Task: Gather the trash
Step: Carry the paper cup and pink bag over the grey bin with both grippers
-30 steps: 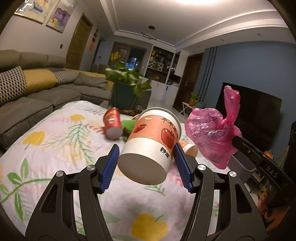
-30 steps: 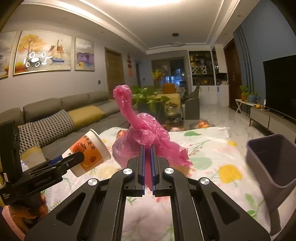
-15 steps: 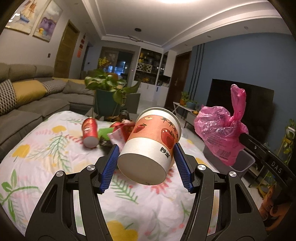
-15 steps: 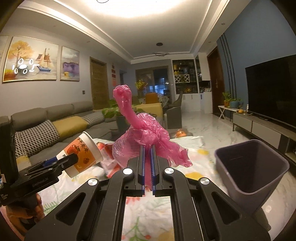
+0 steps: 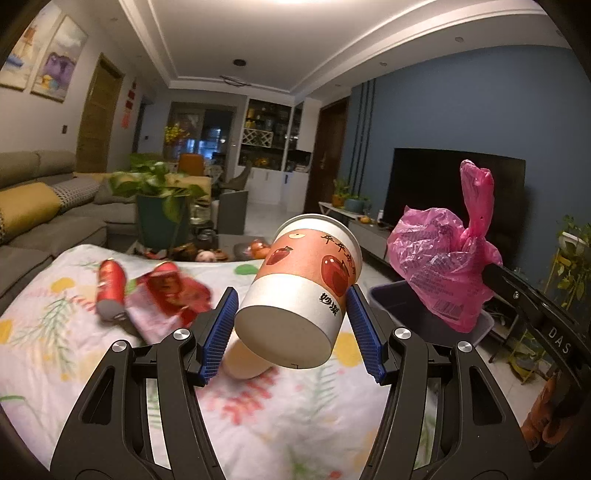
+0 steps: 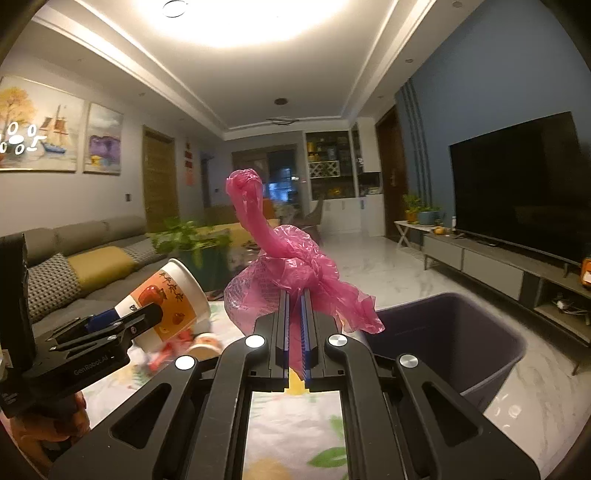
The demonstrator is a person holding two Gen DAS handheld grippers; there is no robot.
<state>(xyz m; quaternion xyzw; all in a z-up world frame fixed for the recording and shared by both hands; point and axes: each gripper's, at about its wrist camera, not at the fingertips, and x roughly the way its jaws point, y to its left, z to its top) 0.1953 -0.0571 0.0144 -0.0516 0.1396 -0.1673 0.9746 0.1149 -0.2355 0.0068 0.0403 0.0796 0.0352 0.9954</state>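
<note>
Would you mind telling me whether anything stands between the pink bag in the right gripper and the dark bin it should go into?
Nothing visible does. The right gripper is shut on the pink bag, and the dark bin stands open-topped just ahead to its right, with only open air between them.

Dim warm room, blown-out ceiling light [image 6: 240, 18], fisheye-bent edges, motion-blurred tabletop litter [image 5: 155, 295].

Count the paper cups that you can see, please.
2: a persimmon-print paper cup in the left gripper, and a plain cup lying beneath it on the tablecloth. Others may be hidden.
</note>
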